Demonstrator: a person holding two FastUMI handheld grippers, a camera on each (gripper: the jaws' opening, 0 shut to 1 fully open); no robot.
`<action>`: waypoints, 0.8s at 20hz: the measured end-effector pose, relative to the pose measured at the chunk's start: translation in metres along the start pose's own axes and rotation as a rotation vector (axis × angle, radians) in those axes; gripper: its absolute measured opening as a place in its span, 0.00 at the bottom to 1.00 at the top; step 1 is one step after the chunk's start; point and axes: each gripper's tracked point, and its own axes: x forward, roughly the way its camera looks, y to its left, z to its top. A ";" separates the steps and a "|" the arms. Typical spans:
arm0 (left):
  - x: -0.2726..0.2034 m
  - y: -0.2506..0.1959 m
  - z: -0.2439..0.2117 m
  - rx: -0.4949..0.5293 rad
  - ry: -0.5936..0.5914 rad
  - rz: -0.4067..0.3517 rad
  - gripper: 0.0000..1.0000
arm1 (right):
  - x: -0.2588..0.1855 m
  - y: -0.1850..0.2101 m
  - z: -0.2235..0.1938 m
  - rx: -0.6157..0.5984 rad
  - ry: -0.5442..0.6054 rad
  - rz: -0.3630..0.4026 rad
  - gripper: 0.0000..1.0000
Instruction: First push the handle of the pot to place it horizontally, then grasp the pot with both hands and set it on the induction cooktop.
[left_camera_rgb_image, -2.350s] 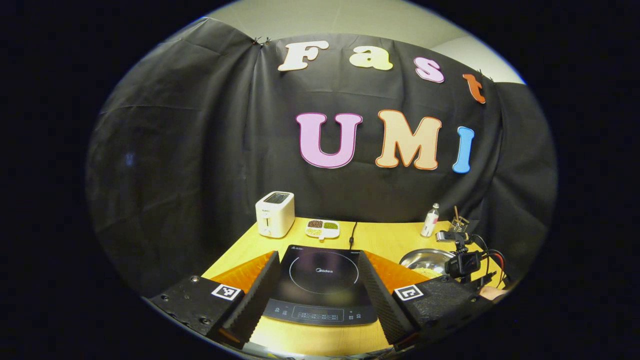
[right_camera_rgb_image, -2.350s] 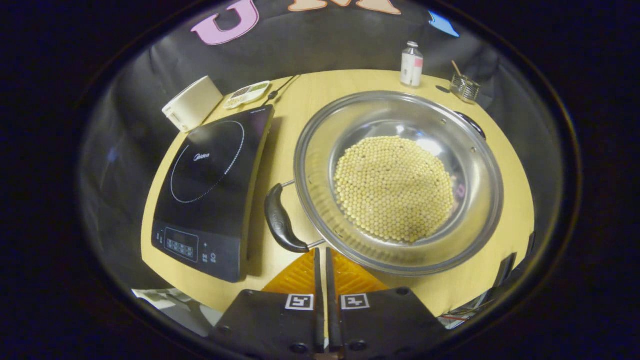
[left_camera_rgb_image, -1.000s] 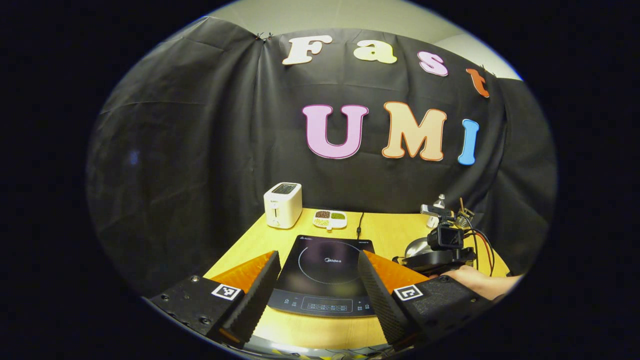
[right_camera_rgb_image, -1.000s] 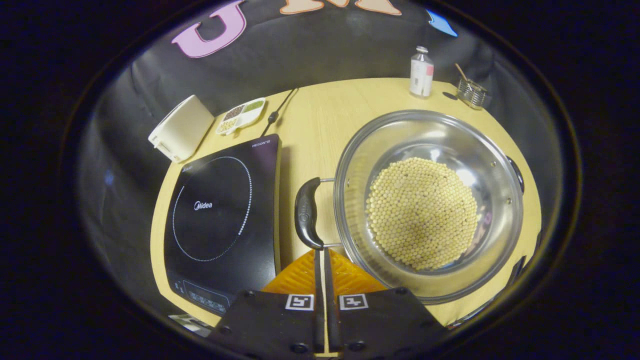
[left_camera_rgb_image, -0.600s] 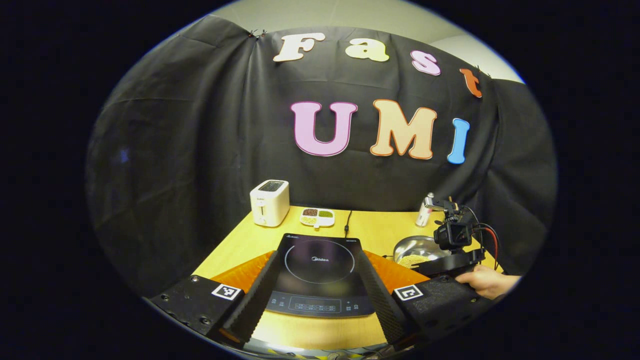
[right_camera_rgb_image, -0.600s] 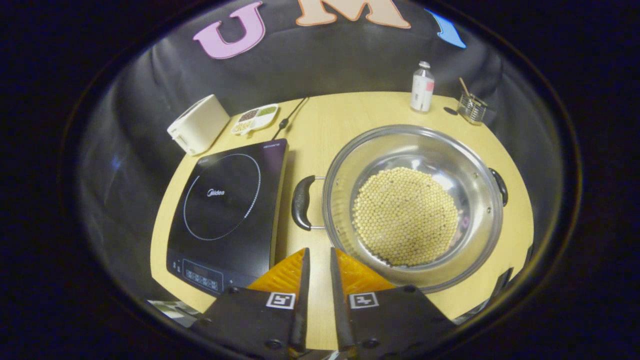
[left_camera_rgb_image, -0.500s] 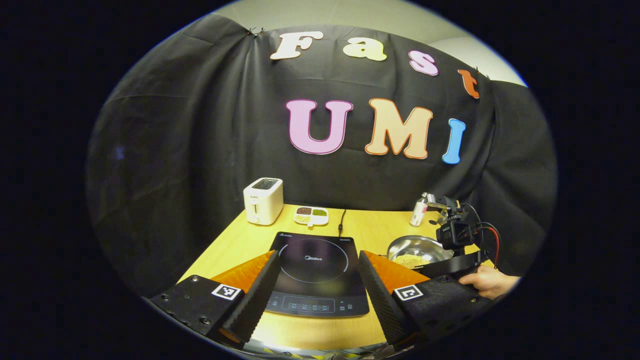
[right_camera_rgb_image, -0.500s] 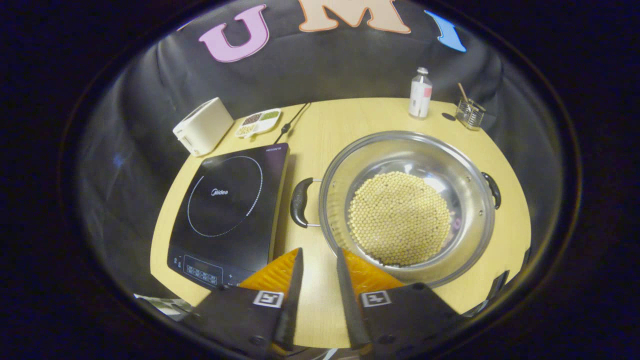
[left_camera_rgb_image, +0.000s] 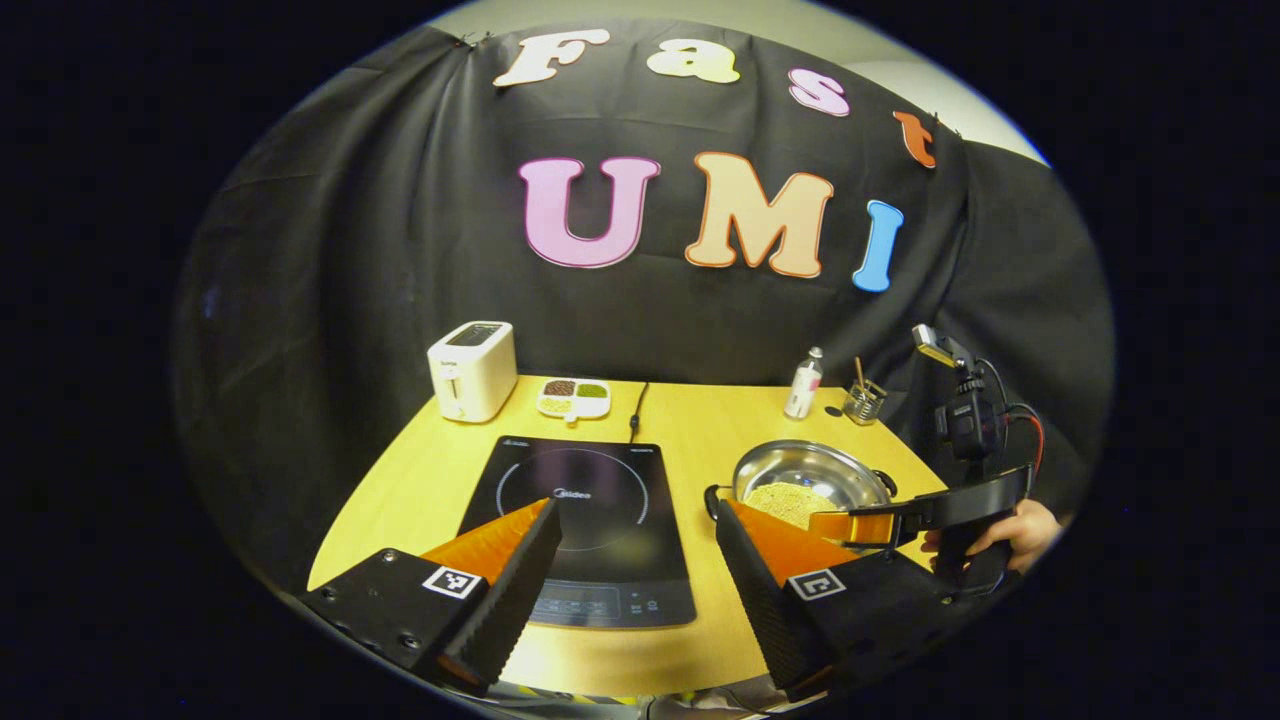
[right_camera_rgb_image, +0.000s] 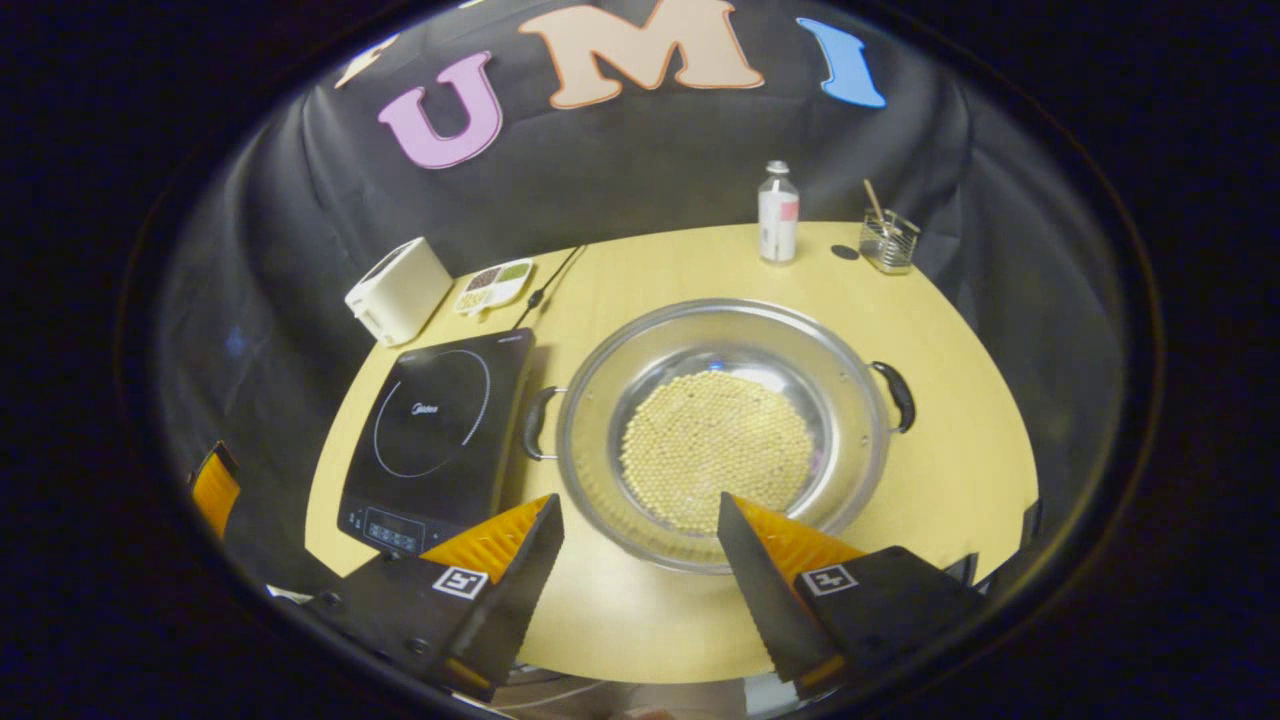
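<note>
At the near edge of the desk (right_camera_rgb_image: 960, 480), the right claw (right_camera_rgb_image: 640, 560) and left claw (left_camera_rgb_image: 630, 570) both hover with fingers spread apart, holding nothing. Just beyond, the pot (right_camera_rgb_image: 720, 430) of beans sits beside the induction cooktop (right_camera_rgb_image: 430, 430), handles pointing sideways. Farther back stand a toaster (right_camera_rgb_image: 398, 290) and bottle (right_camera_rgb_image: 777, 212).

Your left hand-held gripper (left_camera_rgb_image: 630, 540): fingers spread wide above the bench (left_camera_rgb_image: 700, 425) | cooktop (left_camera_rgb_image: 585, 525) ahead | pot (left_camera_rgb_image: 810, 480) right of it | your hand (left_camera_rgb_image: 1000, 530) holds the right hand-held gripper (left_camera_rgb_image: 850, 525) near the pot.
</note>
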 end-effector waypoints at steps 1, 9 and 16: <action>0.006 -0.005 -0.003 -0.010 0.024 -0.004 0.95 | -0.003 -0.012 0.005 0.008 0.003 -0.003 0.97; 0.076 -0.055 -0.028 -0.123 0.204 -0.039 0.96 | 0.011 -0.115 0.045 0.046 0.076 -0.021 0.97; 0.144 -0.088 -0.064 -0.212 0.417 -0.127 0.96 | 0.049 -0.182 0.055 0.053 0.200 0.025 0.94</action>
